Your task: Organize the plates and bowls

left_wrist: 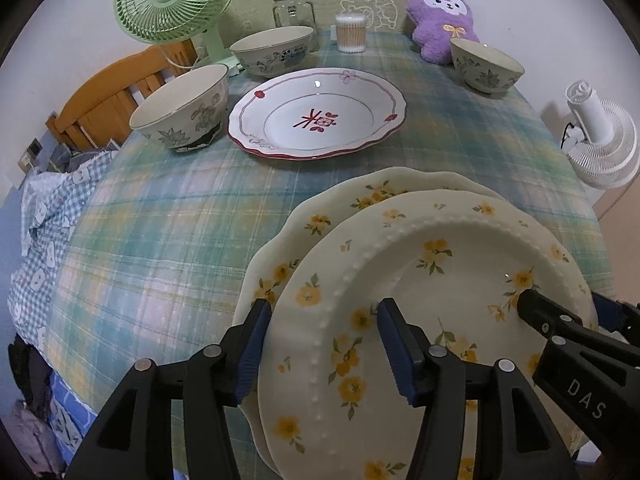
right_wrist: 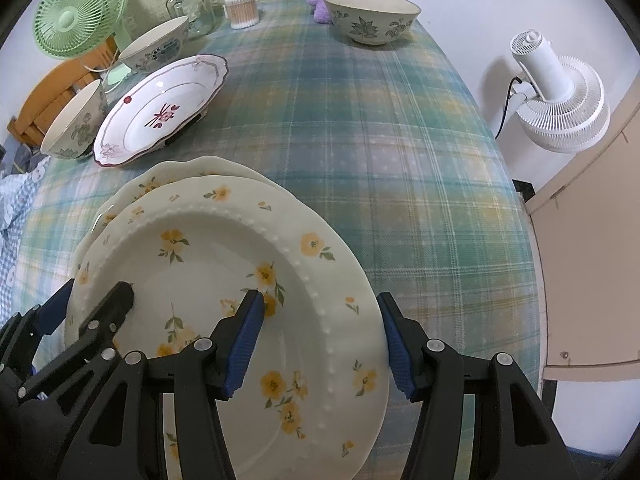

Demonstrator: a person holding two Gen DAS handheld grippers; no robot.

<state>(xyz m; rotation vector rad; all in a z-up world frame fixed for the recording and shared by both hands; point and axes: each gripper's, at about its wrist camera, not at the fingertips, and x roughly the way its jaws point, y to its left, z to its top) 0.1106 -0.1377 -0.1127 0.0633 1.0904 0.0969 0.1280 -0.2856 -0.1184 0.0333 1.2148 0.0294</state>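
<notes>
Plates sit stacked at the bottom of both views. The top plate (left_wrist: pixel 432 320), cream with yellow flowers and a row of little bumps, lies on a bigger wavy-edged plate (left_wrist: pixel 320 208) with the same flowers. Both rest on the tabletop (left_wrist: pixel 160 240), which has a green and blue checked cloth.

The left hand-held gripper (left_wrist: pixel 324 344) is at the bottom of the left view. Its jaws are about half open, one on each side of the top plate's left rim. One blue pad is outside the rim and one is over the inside of the plate. I cannot tell if the pads squeeze the rim.

The right hand-held gripper (right_wrist: pixel 320 344) is at the bottom of the right view. It stands the same way over the right rim, about half open. Its outer pad looks to touch the plate's edge, but I cannot tell if it grips.

Higher in the left view lies a white plate with red trim (left_wrist: pixel 316 116). A bowl (left_wrist: pixel 182 110) sits just left of it, another bowl (left_wrist: pixel 274 50) sits behind it, and a third bowl (left_wrist: pixel 486 64) is at the upper right. At the top are a green fan (left_wrist: pixel 172 0), a glass jar (left_wrist: pixel 292 8), a tub of cotton swabs (left_wrist: pixel 351 32) and a purple plush toy (left_wrist: pixel 440 20). A white fan (left_wrist: pixel 600 136) stands off the right side.
</notes>
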